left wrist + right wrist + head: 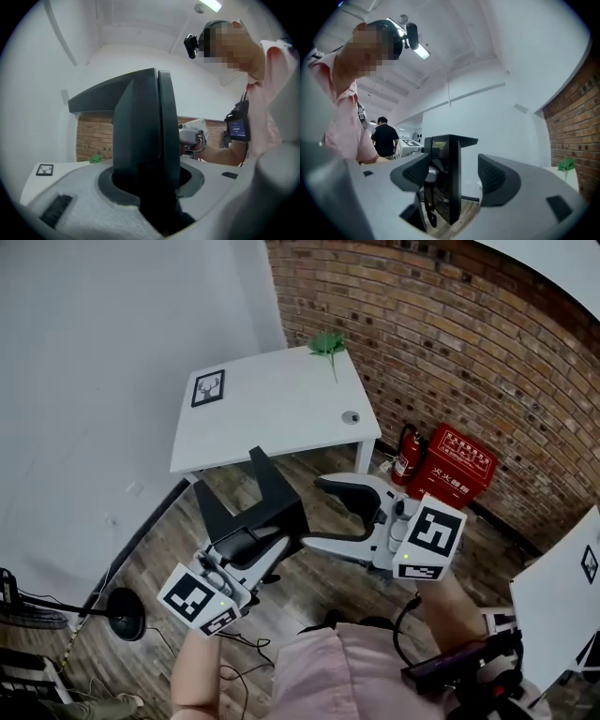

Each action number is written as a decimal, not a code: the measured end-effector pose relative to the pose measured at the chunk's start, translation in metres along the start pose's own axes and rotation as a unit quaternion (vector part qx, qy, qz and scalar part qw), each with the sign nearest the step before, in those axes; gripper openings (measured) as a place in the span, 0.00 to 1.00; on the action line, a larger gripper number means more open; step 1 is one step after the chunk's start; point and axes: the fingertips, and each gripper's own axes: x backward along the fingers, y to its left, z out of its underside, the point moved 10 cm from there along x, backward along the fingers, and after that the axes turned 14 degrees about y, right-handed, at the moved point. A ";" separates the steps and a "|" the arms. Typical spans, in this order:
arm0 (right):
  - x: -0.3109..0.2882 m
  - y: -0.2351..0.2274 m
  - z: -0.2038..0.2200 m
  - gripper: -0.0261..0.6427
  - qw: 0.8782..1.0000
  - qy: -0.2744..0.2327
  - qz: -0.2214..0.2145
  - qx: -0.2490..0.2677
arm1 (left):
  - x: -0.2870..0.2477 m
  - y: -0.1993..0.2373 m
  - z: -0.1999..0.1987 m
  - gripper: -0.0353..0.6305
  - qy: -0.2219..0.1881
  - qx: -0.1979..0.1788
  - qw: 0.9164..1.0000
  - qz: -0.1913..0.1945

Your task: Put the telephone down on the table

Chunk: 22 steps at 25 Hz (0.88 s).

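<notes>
The black telephone [261,510] hangs in the air over the wooden floor, short of the white table [272,418]. My left gripper [246,554] is shut on its lower part. In the left gripper view the telephone [145,140] stands upright and fills the gap between the jaws of the left gripper [150,187]. My right gripper [326,512] is to the right of the telephone with its jaws wide apart and nothing between them. In the right gripper view the telephone [447,178] and its coiled cord [429,211] sit beyond the dark pads [412,173], which touch nothing.
The table carries a small framed picture [207,388] and a green plant [326,343] at its far corner. A red box [453,468] and a fire extinguisher [406,454] stand by the brick wall. A black stand base [125,613] sits on the floor at left.
</notes>
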 end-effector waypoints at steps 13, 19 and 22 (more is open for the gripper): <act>-0.003 -0.069 0.026 0.39 0.990 -0.006 -0.127 -0.054 | -0.078 0.020 0.008 0.30 0.022 0.022 0.990 0.141; -0.009 -0.140 0.050 0.31 0.983 -0.009 -0.158 -0.097 | -0.133 0.061 0.015 0.30 0.041 0.056 0.989 0.133; -0.013 -0.182 0.061 0.31 0.979 0.003 -0.165 -0.117 | -0.164 0.086 0.019 0.30 0.049 0.078 0.987 0.131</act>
